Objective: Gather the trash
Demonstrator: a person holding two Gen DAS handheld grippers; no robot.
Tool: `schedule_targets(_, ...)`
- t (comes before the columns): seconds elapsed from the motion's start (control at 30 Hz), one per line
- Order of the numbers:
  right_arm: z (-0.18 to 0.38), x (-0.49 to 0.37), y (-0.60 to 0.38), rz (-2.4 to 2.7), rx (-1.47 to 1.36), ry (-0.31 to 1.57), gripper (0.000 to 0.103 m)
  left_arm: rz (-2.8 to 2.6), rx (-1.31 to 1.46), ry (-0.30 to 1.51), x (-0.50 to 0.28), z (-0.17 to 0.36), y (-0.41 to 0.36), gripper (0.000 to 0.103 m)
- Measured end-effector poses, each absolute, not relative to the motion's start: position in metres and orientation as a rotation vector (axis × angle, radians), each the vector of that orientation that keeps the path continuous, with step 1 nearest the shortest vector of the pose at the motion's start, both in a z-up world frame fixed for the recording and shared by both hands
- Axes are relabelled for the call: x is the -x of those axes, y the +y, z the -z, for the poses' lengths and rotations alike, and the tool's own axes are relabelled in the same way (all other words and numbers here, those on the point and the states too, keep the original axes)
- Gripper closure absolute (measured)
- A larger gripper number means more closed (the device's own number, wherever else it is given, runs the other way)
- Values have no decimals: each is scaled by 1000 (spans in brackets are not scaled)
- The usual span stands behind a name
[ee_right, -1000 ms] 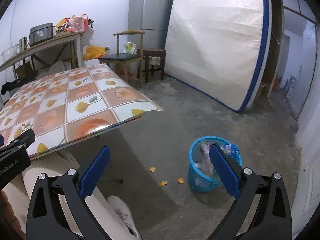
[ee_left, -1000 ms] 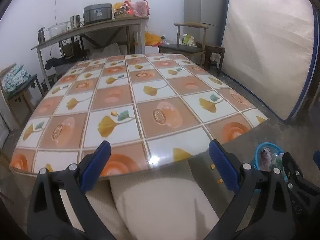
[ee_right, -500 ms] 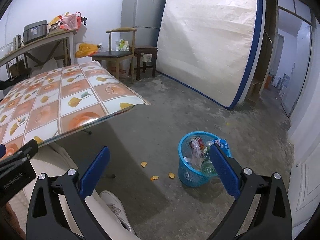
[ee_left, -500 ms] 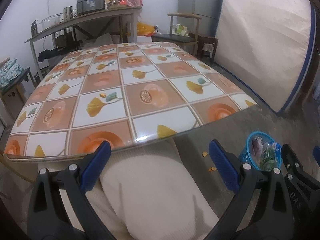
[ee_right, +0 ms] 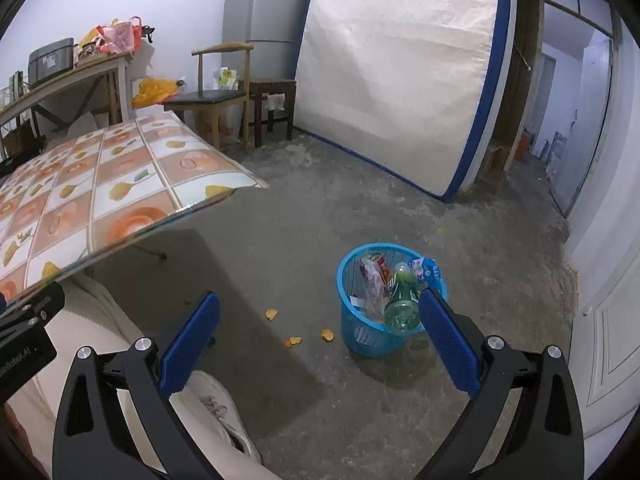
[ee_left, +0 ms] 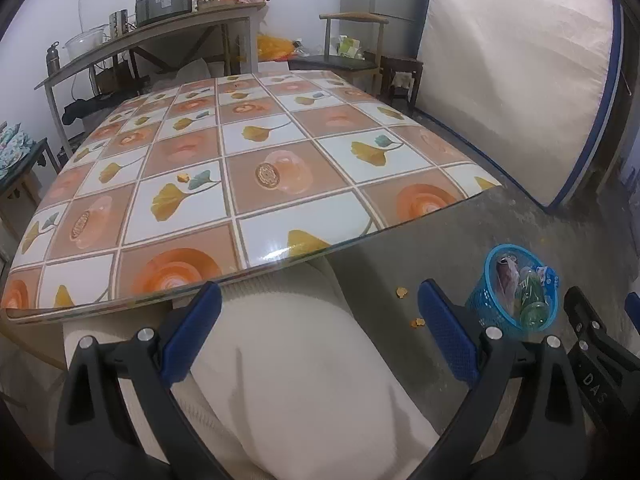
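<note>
A blue mesh waste basket stands on the concrete floor, holding a green plastic bottle and wrappers; it also shows low right in the left wrist view as the basket. Three orange scraps lie on the floor left of it, one scrap nearest the table. My right gripper is open above the floor, nothing between its blue pads. My left gripper is open over the person's cream trouser leg, just short of the table's near edge. The tiled-pattern table carries nothing.
A mattress leans on the back wall beside a grey fridge. A wooden chair and stool stand behind the table. A cluttered shelf table lines the left wall. A white shoe rests on the floor.
Both grippers have drawn back from the table and tilted down: the table edge has risen in the left view, and the basket appears nearer the right gripper. Both stay open.
</note>
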State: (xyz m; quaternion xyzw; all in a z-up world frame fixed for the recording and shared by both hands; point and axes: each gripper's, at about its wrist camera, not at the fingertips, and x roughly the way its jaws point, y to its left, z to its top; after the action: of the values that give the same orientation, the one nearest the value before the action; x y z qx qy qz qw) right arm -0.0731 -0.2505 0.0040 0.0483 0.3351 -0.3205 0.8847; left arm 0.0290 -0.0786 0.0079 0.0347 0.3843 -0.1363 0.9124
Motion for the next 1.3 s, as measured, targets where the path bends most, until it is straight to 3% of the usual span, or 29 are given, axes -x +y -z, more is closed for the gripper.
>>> schedule_targets(1.3, -25, 85, -261, 495, -4, 635, 6, 342, -92, 757, -13, -14, -93, 8)
